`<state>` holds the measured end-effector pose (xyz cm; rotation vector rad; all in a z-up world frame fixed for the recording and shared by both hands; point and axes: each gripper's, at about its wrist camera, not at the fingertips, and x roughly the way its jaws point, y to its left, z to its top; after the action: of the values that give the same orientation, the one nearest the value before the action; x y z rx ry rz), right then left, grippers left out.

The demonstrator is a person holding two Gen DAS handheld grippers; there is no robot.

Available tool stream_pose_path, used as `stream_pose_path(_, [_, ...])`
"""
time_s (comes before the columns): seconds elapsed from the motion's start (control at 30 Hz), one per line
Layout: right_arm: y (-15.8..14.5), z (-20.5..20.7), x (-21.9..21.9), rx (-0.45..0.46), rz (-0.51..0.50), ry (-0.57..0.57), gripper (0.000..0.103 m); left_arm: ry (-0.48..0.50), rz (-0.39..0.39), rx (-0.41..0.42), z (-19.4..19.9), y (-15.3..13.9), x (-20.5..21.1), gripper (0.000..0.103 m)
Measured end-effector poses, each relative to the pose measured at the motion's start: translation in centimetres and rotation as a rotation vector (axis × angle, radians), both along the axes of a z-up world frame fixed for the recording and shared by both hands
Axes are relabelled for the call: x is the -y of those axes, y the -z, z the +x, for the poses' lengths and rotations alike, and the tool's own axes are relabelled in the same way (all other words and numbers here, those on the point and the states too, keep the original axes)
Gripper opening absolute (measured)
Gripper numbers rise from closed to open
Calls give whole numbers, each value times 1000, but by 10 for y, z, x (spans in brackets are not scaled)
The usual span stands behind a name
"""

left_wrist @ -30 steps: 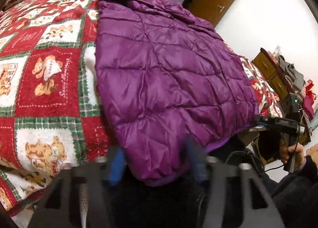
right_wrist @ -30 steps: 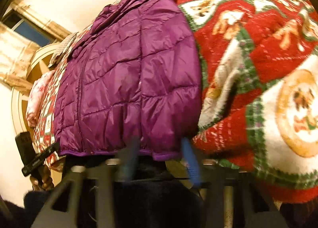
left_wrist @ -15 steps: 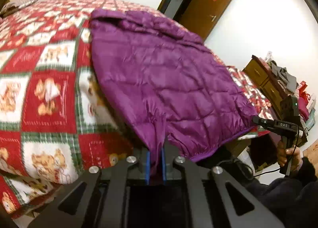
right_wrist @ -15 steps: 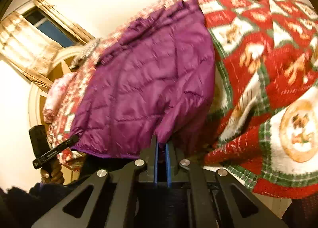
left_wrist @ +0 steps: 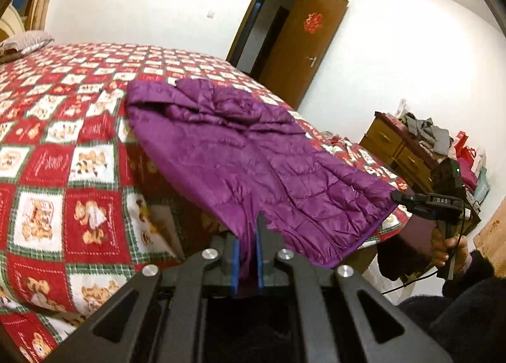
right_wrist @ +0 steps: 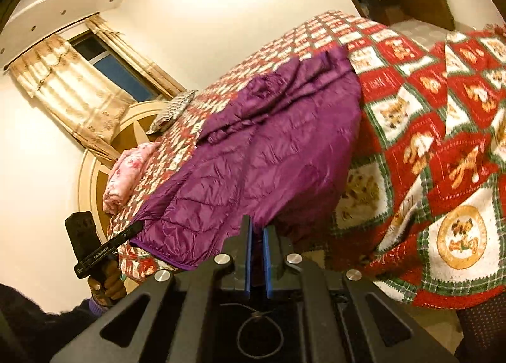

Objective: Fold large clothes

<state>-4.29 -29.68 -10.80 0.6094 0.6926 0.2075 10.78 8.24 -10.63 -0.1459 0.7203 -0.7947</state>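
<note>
Left gripper (left_wrist: 247,233) and right gripper (right_wrist: 256,231) are each clamping a hem corner; jacket (left_wrist: 240,154) is stretching lengthwise straight ahead (collar farthest) over bed (left_wrist: 60,154).

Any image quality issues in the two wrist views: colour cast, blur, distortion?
Left wrist view: neutral white light, strong fisheye bending at the door, purple jacket fairly sharp, dark vignette in the corners. Right wrist view: heavy yellow-orange cast on walls and curtain, horizon rolled, bedspread slightly smeared at right. Both grippers sit dark, pinching the hem.
</note>
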Motion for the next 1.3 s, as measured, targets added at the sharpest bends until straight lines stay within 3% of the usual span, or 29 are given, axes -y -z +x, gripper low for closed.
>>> stream_pose_path(0.23, [-7,-6,4,10,25,-1,5,8,-11,5,-5,-3,-7,8])
stream_pose_path(0.47, [-51,-17,17,108,40,5,5,15,-89,65,-19,-37,-31,8])
stream_pose_path(0.63, [-87,3,23,183,19,-10,5,-29,-141,81,2,-70,-41,8])
stream_pose_path(0.83, [-120,85,32,217,-40,-26,5,-121,-70,73,74,-100,-17,9])
stream_pose_path(0.97, [-125,164,47,190,-55,-5,5,-196,5,12,143,-94,6,9])
stream_pose_path(1.13, [-105,256,67,125,-65,48,5,-294,75,-117,228,-57,32,9])
stream_pose_path(1.3, [-58,343,80,46,-132,102,5,-358,189,-131,281,-27,61,10])
